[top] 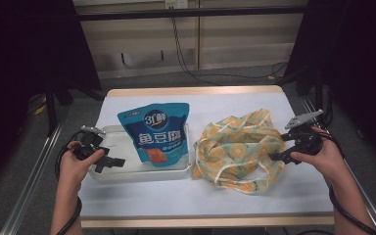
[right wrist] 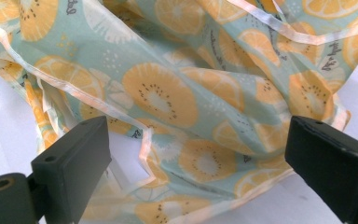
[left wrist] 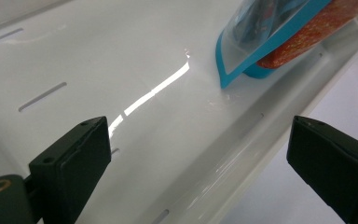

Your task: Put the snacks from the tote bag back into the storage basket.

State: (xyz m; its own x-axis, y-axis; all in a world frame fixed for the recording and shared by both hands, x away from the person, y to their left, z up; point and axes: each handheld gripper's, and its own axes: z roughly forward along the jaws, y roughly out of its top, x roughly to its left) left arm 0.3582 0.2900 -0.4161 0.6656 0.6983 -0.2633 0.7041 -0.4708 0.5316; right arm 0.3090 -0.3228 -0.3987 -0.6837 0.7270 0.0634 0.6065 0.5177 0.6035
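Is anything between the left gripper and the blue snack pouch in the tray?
Nothing visible. The left gripper, jaws open, sits over the white tray; bare tray floor runs to the blue snack pouch.

tray: white plastic, smooth, glossy, light glare | pouch: blue plastic film, shiny | bag: thin printed cloth, matt, crumpled, pale edging | jaws: black plastic, matt | table: white, matt, wood-look edge
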